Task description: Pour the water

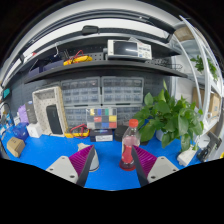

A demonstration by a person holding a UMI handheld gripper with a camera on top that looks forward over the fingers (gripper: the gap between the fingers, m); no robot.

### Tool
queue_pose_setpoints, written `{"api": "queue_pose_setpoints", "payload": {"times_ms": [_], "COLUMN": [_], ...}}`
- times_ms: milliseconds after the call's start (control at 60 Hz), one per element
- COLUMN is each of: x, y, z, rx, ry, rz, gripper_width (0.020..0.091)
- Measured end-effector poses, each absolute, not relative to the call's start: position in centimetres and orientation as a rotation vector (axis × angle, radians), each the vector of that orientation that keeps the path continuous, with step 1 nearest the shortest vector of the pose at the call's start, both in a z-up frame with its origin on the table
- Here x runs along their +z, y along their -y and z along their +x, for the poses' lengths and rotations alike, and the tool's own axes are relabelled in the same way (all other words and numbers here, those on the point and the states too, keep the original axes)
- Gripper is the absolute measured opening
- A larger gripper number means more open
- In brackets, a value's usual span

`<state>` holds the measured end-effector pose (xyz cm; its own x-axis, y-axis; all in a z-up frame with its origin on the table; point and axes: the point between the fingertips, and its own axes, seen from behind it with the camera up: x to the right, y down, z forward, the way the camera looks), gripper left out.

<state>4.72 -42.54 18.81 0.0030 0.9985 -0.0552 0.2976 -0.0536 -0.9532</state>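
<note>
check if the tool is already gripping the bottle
No, the bottle stands on the blue table just ahead of the open tool, with neither finger touching it.

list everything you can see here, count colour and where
bottle: 1, clear with red cap and reddish label, upright on the table between the fingers, nearer the right one, gaps at the sides
table: 1, blue top, under the bottle
plant: 1, green leaves, right of the bottle, behind it
colour chart: 1, many-coloured squares, standing behind the bottle
drawer cabinets: 2, pale grey, behind the chart
microwave: 1, white, on the shelf above
framed board: 1, white frame, leaning left of the chart
gripper: 1, grey fingers with magenta pads, open about the bottle
</note>
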Motion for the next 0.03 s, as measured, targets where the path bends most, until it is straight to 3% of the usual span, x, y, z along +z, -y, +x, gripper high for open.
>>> {"api": "queue_pose_setpoints", "payload": {"times_ms": [33], "x": [18.83], "y": [42.71], "z": [4.74], "rx": [1.101], "ry": [1.408], "rz": [-1.471], "gripper_width": [0.0745]}}
